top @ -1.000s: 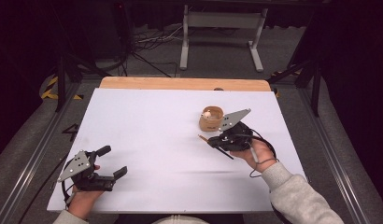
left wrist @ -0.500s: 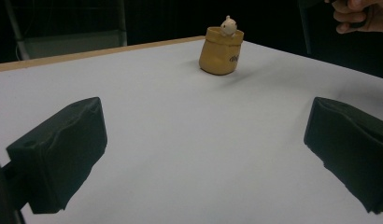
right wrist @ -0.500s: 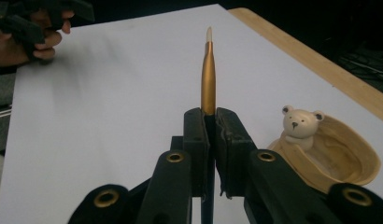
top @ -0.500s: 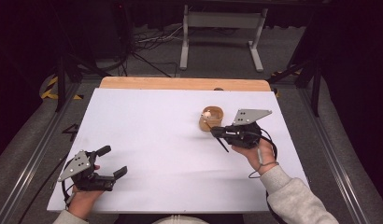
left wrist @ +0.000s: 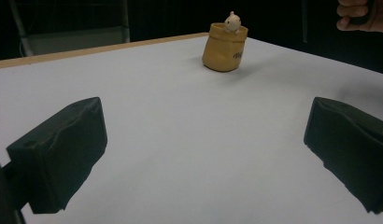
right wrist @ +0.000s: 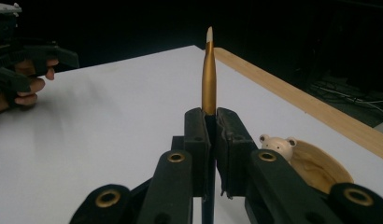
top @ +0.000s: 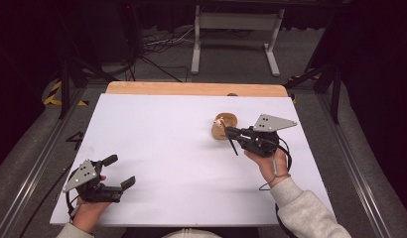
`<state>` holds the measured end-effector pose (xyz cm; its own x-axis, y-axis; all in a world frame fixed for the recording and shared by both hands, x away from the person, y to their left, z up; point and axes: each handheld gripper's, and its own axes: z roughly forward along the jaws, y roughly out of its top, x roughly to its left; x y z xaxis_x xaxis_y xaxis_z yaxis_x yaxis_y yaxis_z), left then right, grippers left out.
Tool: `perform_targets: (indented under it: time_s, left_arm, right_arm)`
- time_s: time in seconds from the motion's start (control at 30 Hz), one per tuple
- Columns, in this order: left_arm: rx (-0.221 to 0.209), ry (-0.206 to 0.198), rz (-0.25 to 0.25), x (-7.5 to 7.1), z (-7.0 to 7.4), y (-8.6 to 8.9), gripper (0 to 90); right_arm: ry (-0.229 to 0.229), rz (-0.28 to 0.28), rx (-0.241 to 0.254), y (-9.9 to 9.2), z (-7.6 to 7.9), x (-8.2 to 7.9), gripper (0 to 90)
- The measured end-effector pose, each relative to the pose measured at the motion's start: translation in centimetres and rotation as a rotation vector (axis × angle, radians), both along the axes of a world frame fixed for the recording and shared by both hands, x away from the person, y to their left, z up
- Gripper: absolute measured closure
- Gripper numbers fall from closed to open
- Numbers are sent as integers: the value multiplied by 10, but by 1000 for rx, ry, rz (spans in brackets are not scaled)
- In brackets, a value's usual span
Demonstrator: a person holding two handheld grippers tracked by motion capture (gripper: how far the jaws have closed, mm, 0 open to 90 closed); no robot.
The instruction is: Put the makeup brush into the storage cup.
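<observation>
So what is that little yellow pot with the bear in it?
The pot looks like a small mustard-yellow ceramic holder shaped like a sack, with dark lettering on its side. It stands upright on the white table near the far edge. A tiny cream bear peeks over its rim. Nothing grips it; the right gripper is close beside it.

You find one marking: small dark lettering on the side of the yellow pot (left wrist: 224,49) in the left gripper view, too small and blurred to read; nothing else carries text
</observation>
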<state>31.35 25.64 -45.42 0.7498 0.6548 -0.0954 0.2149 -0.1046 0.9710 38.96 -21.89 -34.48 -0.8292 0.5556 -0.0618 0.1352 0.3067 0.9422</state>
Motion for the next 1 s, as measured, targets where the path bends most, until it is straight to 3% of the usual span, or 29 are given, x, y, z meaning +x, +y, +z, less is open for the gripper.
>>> perform_targets:
  time_s: [0.2,0.4,1.0]
  left_arm:
    - [0,-1,0,0,0,0,3]
    - [2,-3,1,0,0,0,3]
    - [2,-3,6,0,0,0,4]
  right_arm:
    - [-53,-19,52,0,-1,1,836]
    - [-78,-38,89,2,-1,4,837]
    - [-111,-142,161,2,6,29,836]
